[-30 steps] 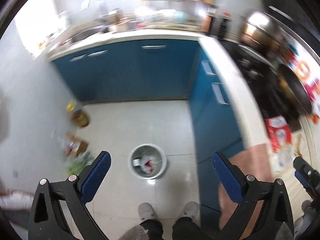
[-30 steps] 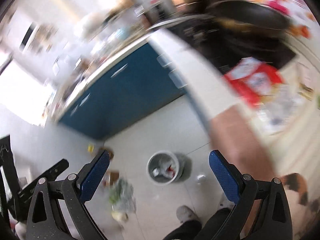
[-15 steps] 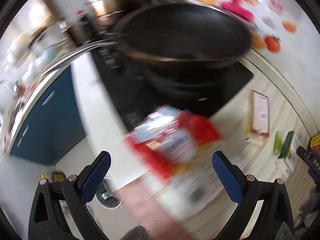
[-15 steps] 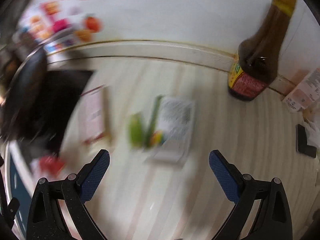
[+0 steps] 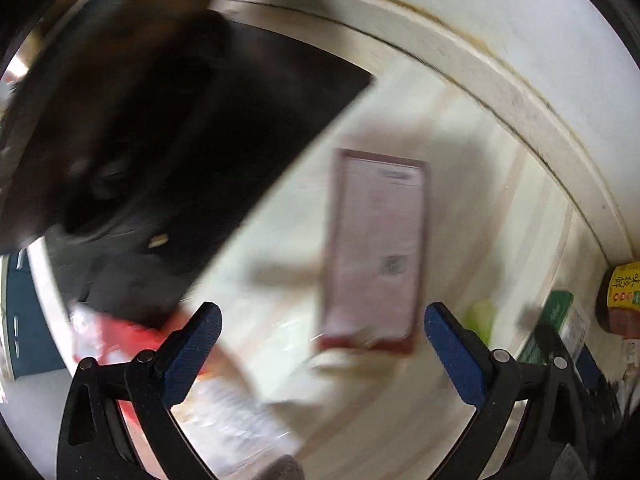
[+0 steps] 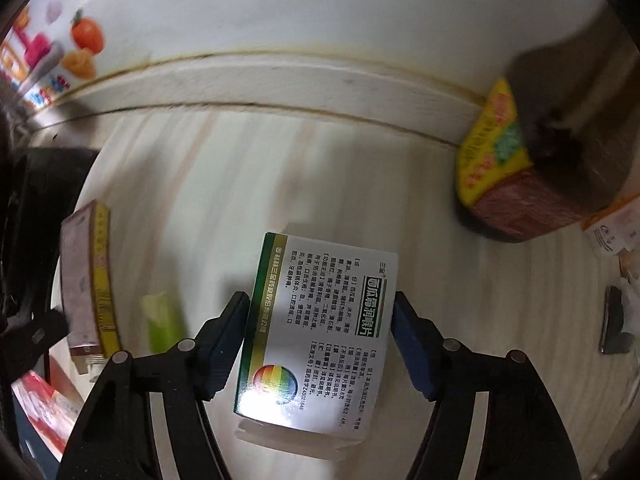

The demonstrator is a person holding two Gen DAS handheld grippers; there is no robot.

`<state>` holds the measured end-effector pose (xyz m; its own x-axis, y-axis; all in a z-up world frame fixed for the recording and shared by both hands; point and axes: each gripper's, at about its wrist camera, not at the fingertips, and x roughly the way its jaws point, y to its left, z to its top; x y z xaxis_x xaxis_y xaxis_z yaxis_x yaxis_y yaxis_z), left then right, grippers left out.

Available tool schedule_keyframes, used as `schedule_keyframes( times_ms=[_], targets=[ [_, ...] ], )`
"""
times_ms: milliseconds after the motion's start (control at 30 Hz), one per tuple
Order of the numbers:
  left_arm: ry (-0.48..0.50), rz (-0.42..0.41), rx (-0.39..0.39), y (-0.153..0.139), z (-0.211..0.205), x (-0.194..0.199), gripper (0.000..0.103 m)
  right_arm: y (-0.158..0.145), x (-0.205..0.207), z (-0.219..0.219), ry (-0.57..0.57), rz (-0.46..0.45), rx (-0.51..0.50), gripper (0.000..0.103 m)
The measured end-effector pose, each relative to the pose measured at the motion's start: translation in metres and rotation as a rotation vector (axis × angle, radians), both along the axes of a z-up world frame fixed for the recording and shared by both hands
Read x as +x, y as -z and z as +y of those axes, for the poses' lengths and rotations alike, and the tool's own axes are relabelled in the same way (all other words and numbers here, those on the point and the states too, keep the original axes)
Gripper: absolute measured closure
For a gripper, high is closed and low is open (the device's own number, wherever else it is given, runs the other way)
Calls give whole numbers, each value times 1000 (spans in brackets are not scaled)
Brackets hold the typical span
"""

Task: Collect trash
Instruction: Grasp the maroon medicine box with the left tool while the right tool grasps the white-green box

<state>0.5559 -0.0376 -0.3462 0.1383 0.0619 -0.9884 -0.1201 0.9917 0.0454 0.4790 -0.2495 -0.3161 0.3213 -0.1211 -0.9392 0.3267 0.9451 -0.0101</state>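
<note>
The right gripper (image 6: pixel 320 312) has swung from the floor bin to the counter, and its jaws have just been closing around the green-and-white box (image 6: pixel 316 336), pads at its two long edges; a firm pinch cannot be told. The left gripper (image 5: pixel 320 332) hangs wide and empty over the maroon packet (image 5: pixel 372 248). Beyond stands a dark sauce bottle (image 6: pixel 532 168). A two-handed pickup looks imminent.
</note>
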Motion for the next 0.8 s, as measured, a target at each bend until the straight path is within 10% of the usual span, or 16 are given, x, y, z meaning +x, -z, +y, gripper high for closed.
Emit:
schedule_keyframes(
  times_ms=[167,233,800],
  targets=[
    [32,40,5,25,-19,20,9,1,-3,-23,6,3,-6,32],
    [26,10,-48,18,-18,20,48,-3,-6,-29,2,-2,-6,32],
    [4,-337,-37,-125,46,-134,49,-102,-74,19,-160,-156,7,34]
  ],
)
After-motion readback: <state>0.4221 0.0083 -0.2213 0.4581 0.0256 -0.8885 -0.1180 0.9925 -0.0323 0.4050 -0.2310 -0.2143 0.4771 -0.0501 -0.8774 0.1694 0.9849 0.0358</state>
